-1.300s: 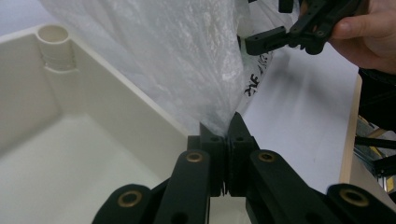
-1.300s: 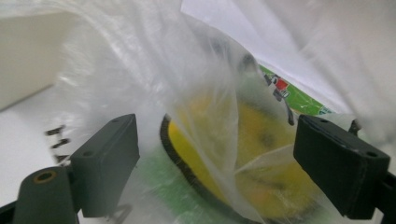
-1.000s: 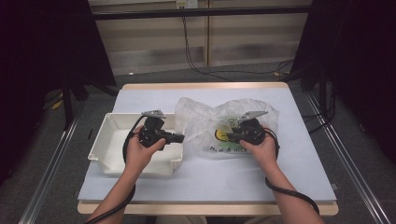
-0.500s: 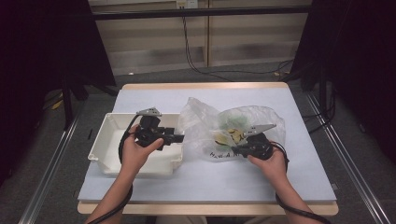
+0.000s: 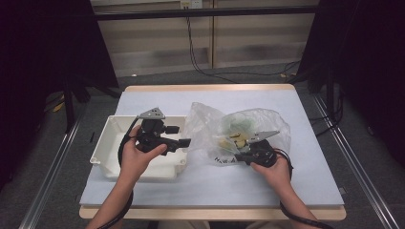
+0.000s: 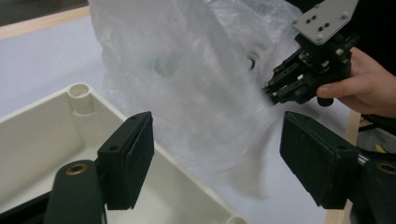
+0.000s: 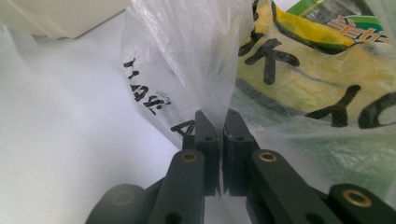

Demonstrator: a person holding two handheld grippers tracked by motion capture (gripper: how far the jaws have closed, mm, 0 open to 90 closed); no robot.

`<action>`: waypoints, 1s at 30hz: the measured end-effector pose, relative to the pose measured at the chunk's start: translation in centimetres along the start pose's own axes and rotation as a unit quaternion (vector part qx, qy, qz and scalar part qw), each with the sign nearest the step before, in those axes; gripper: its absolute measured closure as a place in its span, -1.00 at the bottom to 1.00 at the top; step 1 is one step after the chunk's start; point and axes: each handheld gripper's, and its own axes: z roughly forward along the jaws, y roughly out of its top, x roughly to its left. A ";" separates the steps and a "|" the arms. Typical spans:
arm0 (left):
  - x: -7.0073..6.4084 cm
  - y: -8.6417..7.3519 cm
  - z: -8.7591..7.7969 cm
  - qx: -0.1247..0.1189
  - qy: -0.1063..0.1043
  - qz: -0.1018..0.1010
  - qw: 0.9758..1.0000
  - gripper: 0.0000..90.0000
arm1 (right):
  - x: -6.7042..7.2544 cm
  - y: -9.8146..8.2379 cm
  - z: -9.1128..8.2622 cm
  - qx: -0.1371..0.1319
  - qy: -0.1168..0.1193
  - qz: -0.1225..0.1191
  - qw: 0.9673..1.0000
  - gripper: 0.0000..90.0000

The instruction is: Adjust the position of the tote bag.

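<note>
A crumpled clear plastic bag lies in the middle of the table, with a yellow and green printed packet inside. My right gripper is at the bag's near right edge, shut on a fold of its film. My left gripper hovers over the right end of a white plastic box, pointing at the bag's left side. Its jaws have just been opening, and nothing is between the pads. The bag hangs just beyond them.
The white box is open-topped and sits at the table's left, touching the bag's left edge. The pale tabletop ends in a wooden edge at the front. Metal rails run along the floor on both sides, and cables trail behind.
My left gripper's jaws have gone from closed at the bag's left edge to wide apart, and it has lifted slightly. My right gripper has drawn the bag's edge toward the front of the table.
</note>
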 end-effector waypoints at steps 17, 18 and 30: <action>0.2 -0.3 0.4 0.039 0.039 0.006 0.998 0.54 | 0.2 0.0 0.2 0.007 0.005 0.002 1.000 0.93; 0.5 -0.4 0.3 0.042 0.041 0.002 0.998 0.57 | 0.1 0.0 0.2 0.006 0.002 0.001 1.000 0.93; 0.7 -0.7 -1.4 0.017 0.046 -0.014 0.999 0.22 | 0.1 0.3 0.3 0.002 0.003 -0.001 1.000 0.93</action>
